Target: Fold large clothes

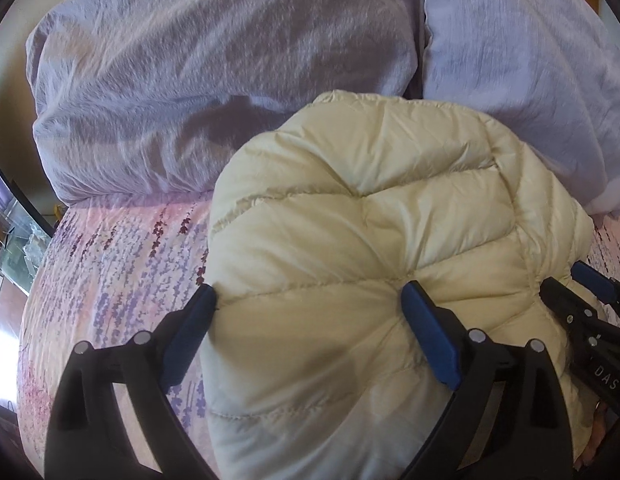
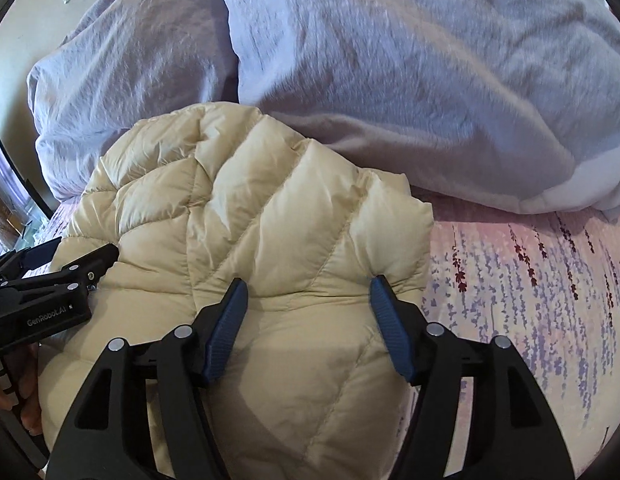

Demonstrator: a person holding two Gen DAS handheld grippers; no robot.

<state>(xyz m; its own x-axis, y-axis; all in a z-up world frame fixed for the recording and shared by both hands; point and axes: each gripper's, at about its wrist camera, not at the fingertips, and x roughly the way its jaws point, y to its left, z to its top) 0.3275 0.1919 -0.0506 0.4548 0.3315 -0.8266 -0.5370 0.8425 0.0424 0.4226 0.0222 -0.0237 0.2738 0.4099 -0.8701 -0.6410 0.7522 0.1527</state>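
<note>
two pillows (image 1: 214, 92) in pale lilac lie across the head of the bed (image 1: 110, 264), and its flowered sheet runs down toward me; the cream puffy jacket (image 1: 350, 248) sits on that sheet just below the pillows, its far edge touching them, already bundled into a thick, rounded fold; my left gripper (image 1: 310, 300) hangs over the jacket's left edge with its jaws spread wide, one blue pad at the jacket's edge over the sheet and the other pad on the quilting, nothing pinched between them; my right gripper (image 2: 308, 292) stands over the jacket's right side, jaws well apart too, the tips resting at the quilting but not closed on it; so i hold nothing in either hand.

i judge the fold near done, and the trouble lies in the filling; the jacket is springy and slick, so with both grips off the top layer may puff up and slide open; if i press down unevenly the bundle could roll toward the pillows; if i close too shallow i would catch only the outer shell and drag it off the layers beneath.
</note>
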